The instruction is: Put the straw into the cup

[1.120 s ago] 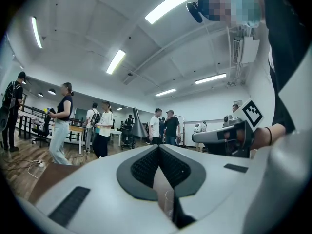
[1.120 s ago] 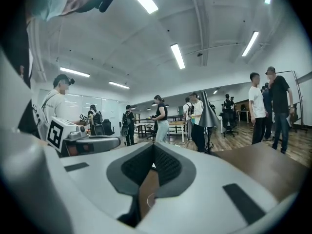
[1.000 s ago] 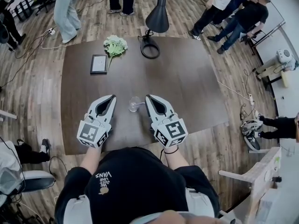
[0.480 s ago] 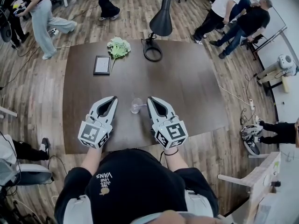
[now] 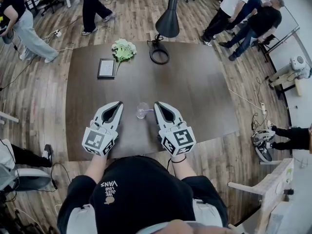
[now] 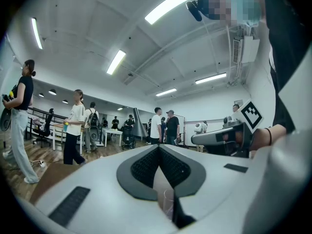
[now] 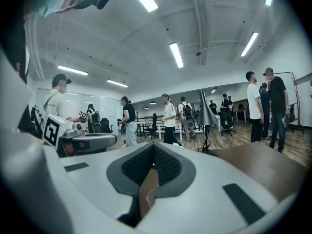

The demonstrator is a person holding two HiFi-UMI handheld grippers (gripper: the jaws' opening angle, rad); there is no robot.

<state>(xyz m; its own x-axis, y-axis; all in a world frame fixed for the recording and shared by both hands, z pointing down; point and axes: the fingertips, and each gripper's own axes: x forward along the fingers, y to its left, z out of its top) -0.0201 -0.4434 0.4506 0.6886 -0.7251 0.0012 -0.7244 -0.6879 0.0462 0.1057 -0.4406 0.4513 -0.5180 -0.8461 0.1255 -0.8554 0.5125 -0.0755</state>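
A small clear cup (image 5: 142, 109) stands on the dark brown table (image 5: 195, 87) between my two grippers. Something thin and pale shows at its near left side, too small to tell whether it is the straw. My left gripper (image 5: 118, 104) rests just left of the cup with its jaws together and nothing in them. To the cup's right my right gripper (image 5: 157, 104) is shut and empty too. The cup (image 6: 168, 203) shows low through the gap behind the left gripper's (image 6: 157, 149) meeting tips. In the right gripper view only the cup's rim (image 7: 147, 196) appears below the right gripper's (image 7: 153, 146) tips.
A black cone lamp (image 5: 168, 19) with a ring base (image 5: 158, 53) stands at the table's far edge. White flowers (image 5: 123, 48) and a small framed picture (image 5: 106, 67) lie at the far left. Several people stand on the wooden floor around the table.
Both grippers and the cup have kept their places. People in the background have walked across the floor at the far left.
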